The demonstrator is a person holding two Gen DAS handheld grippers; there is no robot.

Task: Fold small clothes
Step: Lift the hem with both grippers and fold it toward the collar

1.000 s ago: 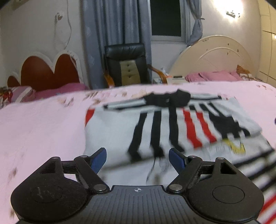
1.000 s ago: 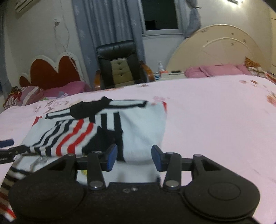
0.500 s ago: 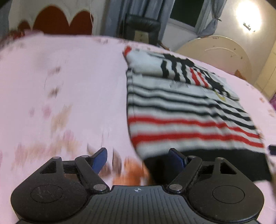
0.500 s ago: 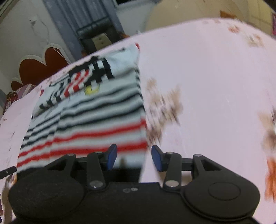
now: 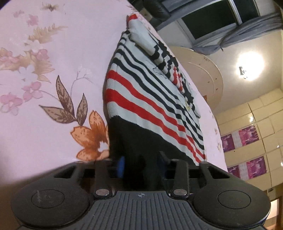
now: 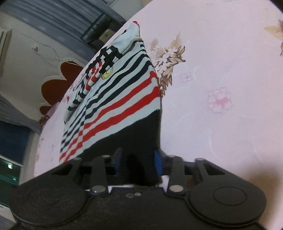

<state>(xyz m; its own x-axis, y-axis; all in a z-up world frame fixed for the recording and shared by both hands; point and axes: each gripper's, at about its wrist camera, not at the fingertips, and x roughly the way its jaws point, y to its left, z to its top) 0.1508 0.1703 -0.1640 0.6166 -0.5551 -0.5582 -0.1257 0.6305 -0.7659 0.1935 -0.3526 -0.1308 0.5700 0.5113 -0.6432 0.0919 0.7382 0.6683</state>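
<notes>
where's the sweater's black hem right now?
In both wrist views the black hem lies on the pink floral bedspread, one corner between the left gripper pads, the other in the right gripper.

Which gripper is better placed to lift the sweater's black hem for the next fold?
Neither alone: left gripper and right gripper each have just closed on a corner of the sweater hem, so lift both together.

Bed (image 5: 53,53): pink floral sheet. Headboards: one cream and arched (image 5: 203,70), one red and scalloped (image 6: 58,85). Dark window (image 5: 212,19) with grey curtains (image 6: 44,16). Black chair (image 6: 99,30). Lit wall lamp (image 5: 247,69). Cream panelled wardrobe (image 5: 256,123).
</notes>
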